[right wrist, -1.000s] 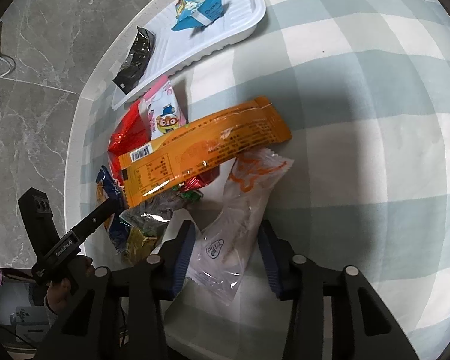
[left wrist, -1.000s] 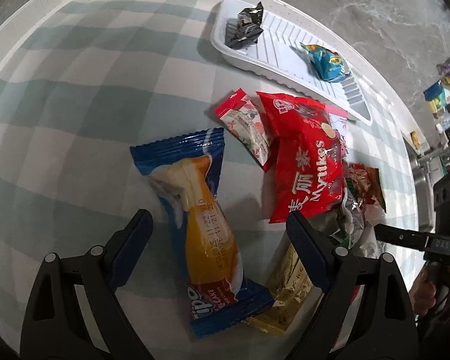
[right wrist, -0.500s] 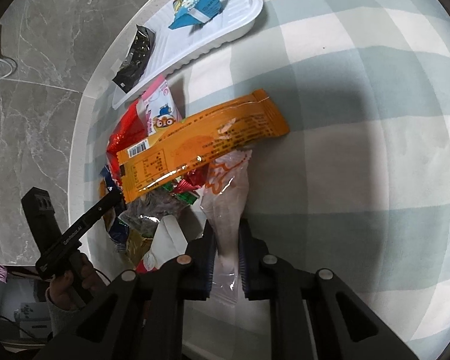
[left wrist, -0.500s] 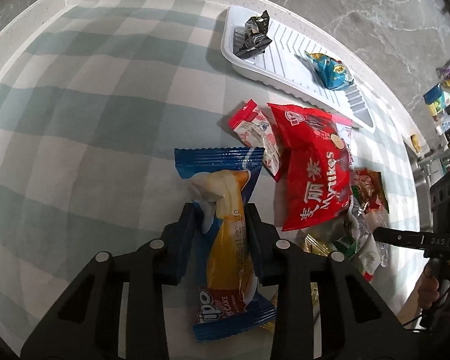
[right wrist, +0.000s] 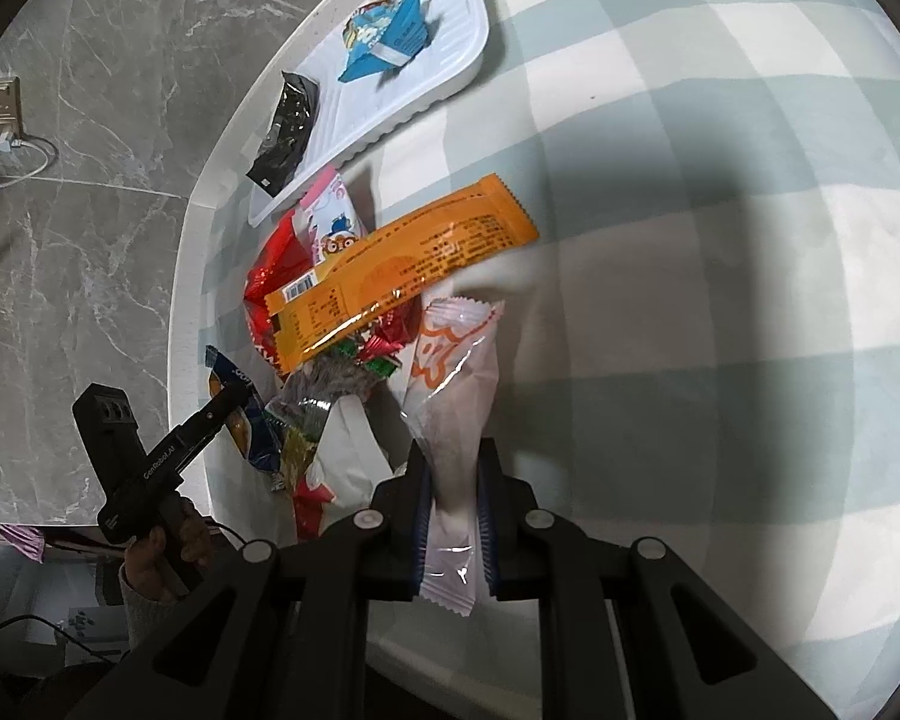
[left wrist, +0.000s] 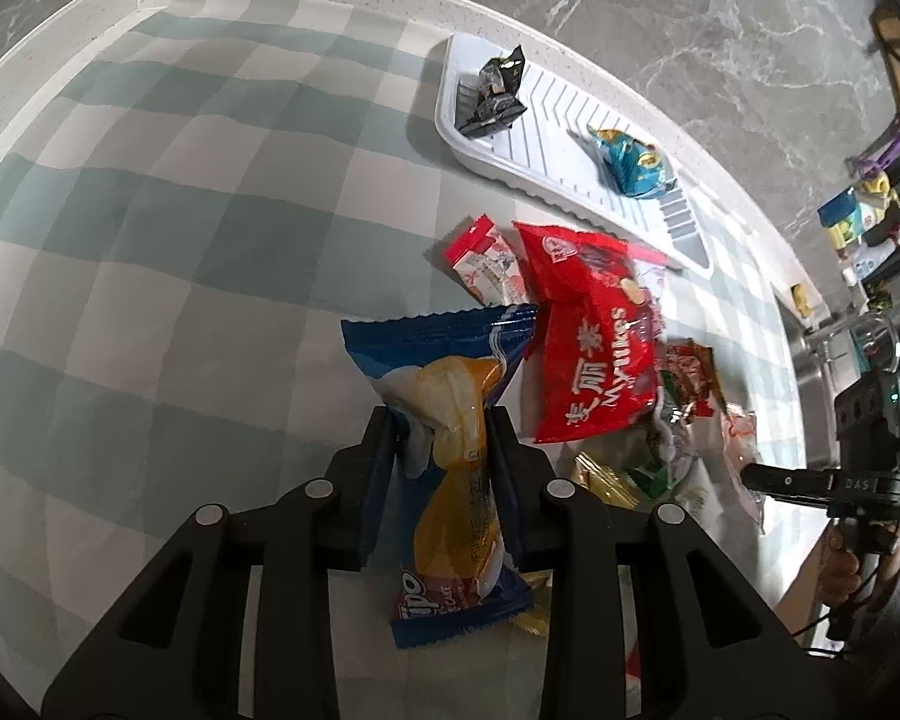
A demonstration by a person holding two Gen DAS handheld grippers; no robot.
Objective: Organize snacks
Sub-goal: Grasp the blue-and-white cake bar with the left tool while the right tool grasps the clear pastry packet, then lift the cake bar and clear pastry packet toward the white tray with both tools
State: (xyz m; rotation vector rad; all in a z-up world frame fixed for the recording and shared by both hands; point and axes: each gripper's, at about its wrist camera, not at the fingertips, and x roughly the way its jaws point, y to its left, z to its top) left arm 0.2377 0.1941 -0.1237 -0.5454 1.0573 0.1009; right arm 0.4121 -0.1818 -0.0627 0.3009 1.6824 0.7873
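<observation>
Between both pairs of jaws, a snack is now clamped.
Left gripper (left wrist: 441, 441), wide apart a second ago, pinches the blue cake packet (left wrist: 444, 420); right gripper (right wrist: 453, 495) squeezes the clear wrapper (right wrist: 453, 420). White tray (left wrist: 570, 138) lies ahead, next stop.

light: bright, even daylight | shadow: broad, soft — beyond right fingers (right wrist: 491, 516) | glare: foil wrappers | edges: fisheye-bent, dark-rimmed

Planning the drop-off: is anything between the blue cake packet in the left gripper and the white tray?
Yes. The red snack bag and a small red-and-white packet lie between the blue cake packet, clamped in the left gripper, and the white tray; carrying it above them looks clear.
</observation>
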